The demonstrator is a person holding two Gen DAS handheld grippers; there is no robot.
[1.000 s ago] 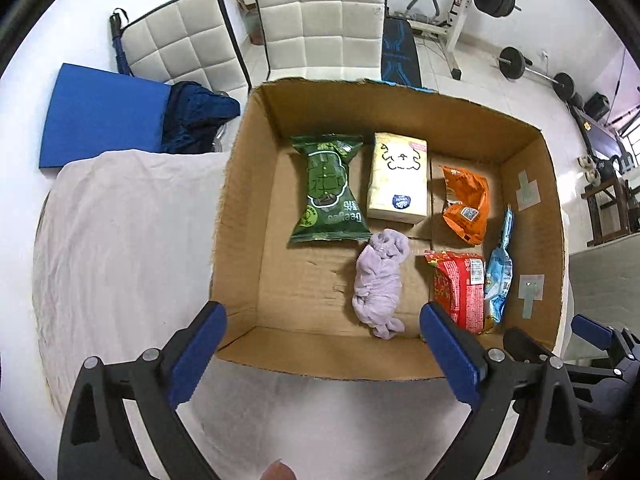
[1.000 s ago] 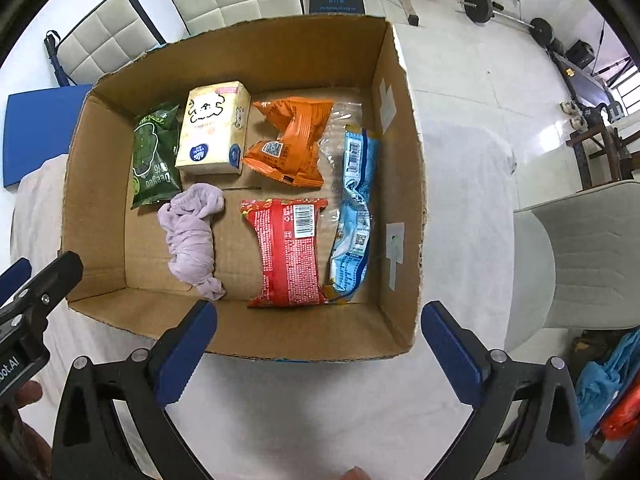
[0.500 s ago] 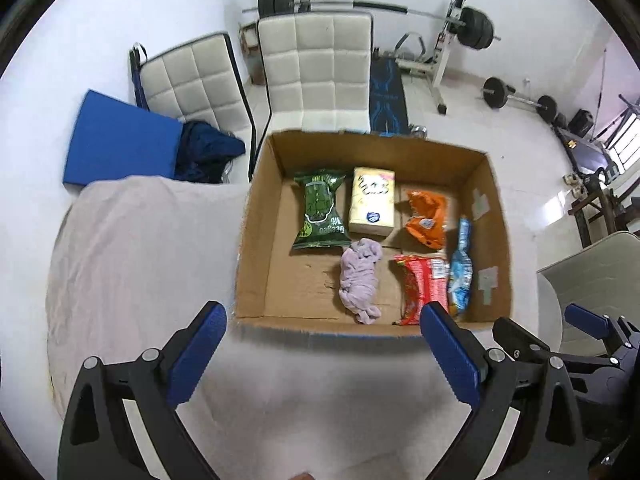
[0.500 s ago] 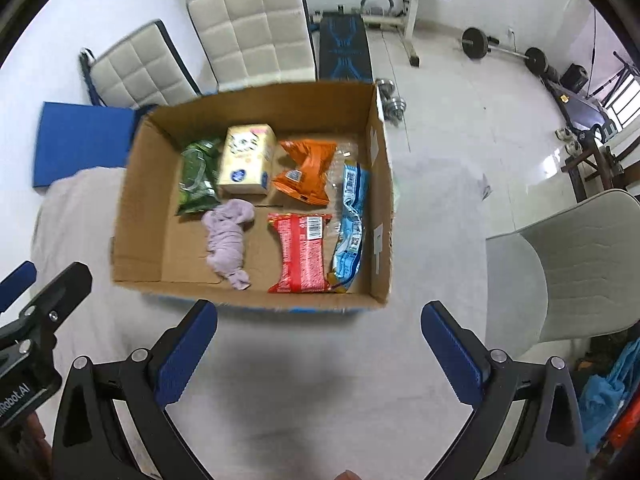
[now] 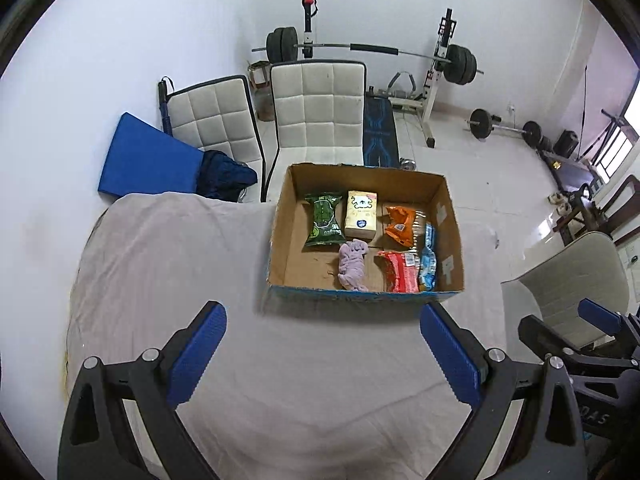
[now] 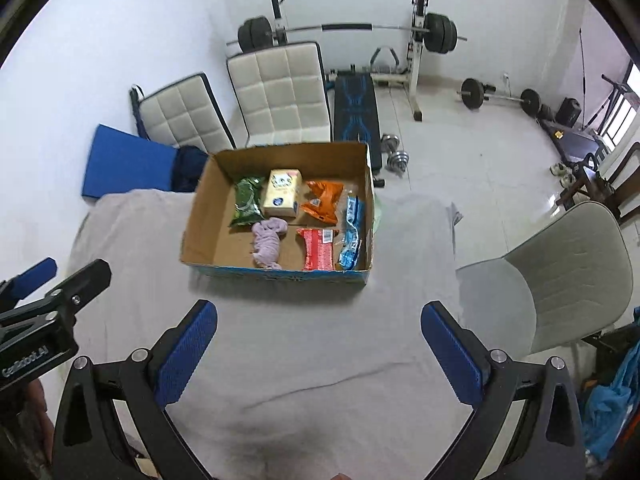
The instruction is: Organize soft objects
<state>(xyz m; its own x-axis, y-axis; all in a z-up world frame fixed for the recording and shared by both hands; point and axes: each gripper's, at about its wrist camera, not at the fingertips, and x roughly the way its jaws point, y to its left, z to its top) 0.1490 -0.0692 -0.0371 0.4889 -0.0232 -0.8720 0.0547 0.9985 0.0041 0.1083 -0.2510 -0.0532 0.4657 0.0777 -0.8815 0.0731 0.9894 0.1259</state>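
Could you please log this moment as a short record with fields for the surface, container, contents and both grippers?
surface: table under a pale cloth
container: open cardboard box
contents: green packet, tissue pack, orange packet, lilac cloth, red packet, blue packet
left gripper: open, empty, short of the box
right gripper: open, empty, short of the box

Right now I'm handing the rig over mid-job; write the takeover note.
Left gripper: open, empty, above the cloth, short of the box.
Right gripper: open, empty, likewise short of the box.
In the box: green pack, tissue pack, orange pack, purple cloth, red pack, blue pack.
Done: six items lie sorted in the box; no loose items visible on the cloth.
Left: apparently nothing; check off-camera.
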